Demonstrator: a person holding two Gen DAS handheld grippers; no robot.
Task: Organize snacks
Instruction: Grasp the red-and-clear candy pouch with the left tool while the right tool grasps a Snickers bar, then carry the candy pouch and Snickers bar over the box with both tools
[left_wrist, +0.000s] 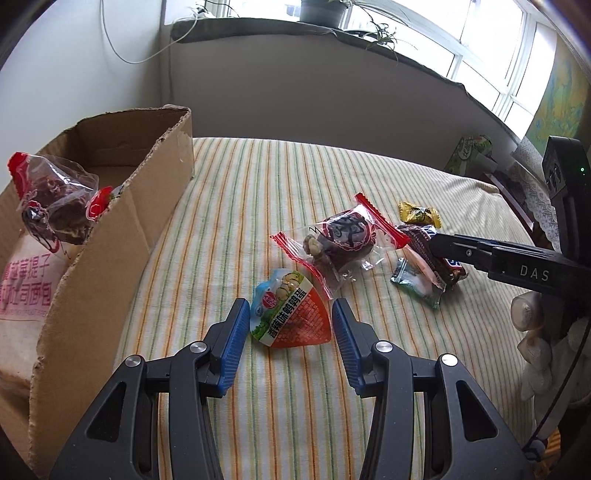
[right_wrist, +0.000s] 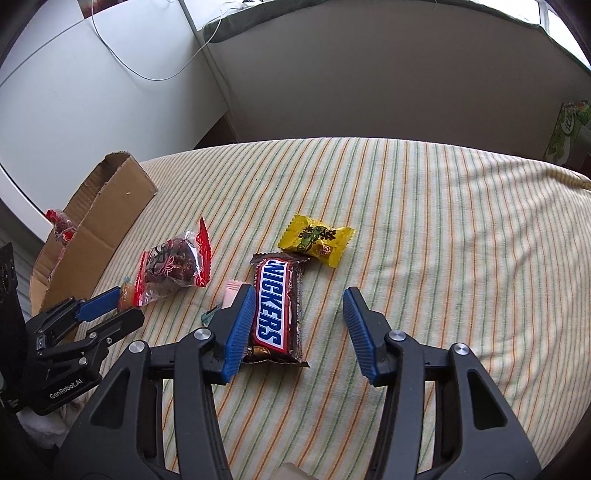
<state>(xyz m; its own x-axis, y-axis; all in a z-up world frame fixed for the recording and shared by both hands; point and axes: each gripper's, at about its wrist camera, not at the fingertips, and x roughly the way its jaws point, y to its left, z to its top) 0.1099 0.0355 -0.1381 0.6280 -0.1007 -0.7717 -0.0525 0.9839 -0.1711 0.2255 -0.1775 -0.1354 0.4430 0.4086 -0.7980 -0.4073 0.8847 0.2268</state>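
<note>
My left gripper (left_wrist: 290, 341) is open, its blue pads on either side of an orange and green triangular egg snack packet (left_wrist: 290, 319) on the striped cloth. Beyond it lies a clear red-edged date packet (left_wrist: 341, 242), also in the right wrist view (right_wrist: 173, 264). My right gripper (right_wrist: 299, 330) is open over a Snickers bar (right_wrist: 277, 312), its left pad touching the bar's edge; the bar also shows in the left wrist view (left_wrist: 439, 262). A yellow candy (right_wrist: 316, 240) lies behind the bar. A green and pink packet (left_wrist: 419, 282) lies beside it.
An open cardboard box (left_wrist: 110, 236) stands at the left and holds a bread bag (left_wrist: 26, 288) and a red-edged date packet (left_wrist: 55, 206). The striped cloth (right_wrist: 443, 229) covers the table. A green carton (left_wrist: 469, 153) stands at the far right by the wall.
</note>
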